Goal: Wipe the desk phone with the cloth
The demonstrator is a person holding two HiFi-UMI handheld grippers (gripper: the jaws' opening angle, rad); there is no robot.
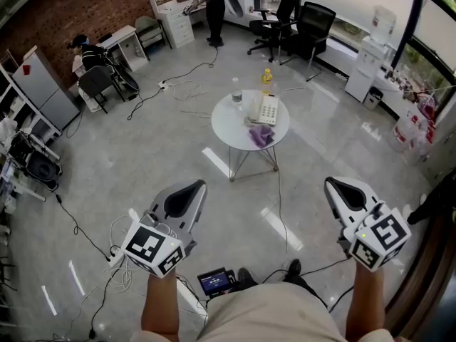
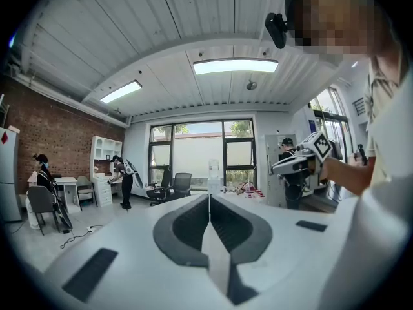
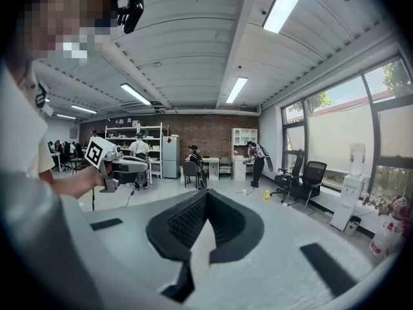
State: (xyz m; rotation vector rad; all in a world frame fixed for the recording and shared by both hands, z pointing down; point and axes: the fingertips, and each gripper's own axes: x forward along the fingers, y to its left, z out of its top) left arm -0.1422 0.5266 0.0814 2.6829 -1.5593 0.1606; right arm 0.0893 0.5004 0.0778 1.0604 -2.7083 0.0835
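In the head view a small round white table [image 1: 231,128] stands a few steps ahead. On it lie a white desk phone [image 1: 267,109] and a crumpled purple cloth [image 1: 261,135] just in front of the phone. My left gripper [image 1: 197,184] and right gripper [image 1: 330,183] are held at waist height, well short of the table, both shut and empty. In the left gripper view the left gripper [image 2: 208,196] has its jaws together and points across the room. The right gripper [image 3: 206,192] looks the same in its own view. Neither gripper view shows the table.
A clear bottle [image 1: 236,95] stands on the table's far side and a yellow bottle [image 1: 267,75] on the floor behind. Cables [image 1: 85,237] and a small screen device [image 1: 216,281] lie near my feet. Office chairs [image 1: 299,27], a water dispenser [image 1: 374,48] and people at desks are further off.
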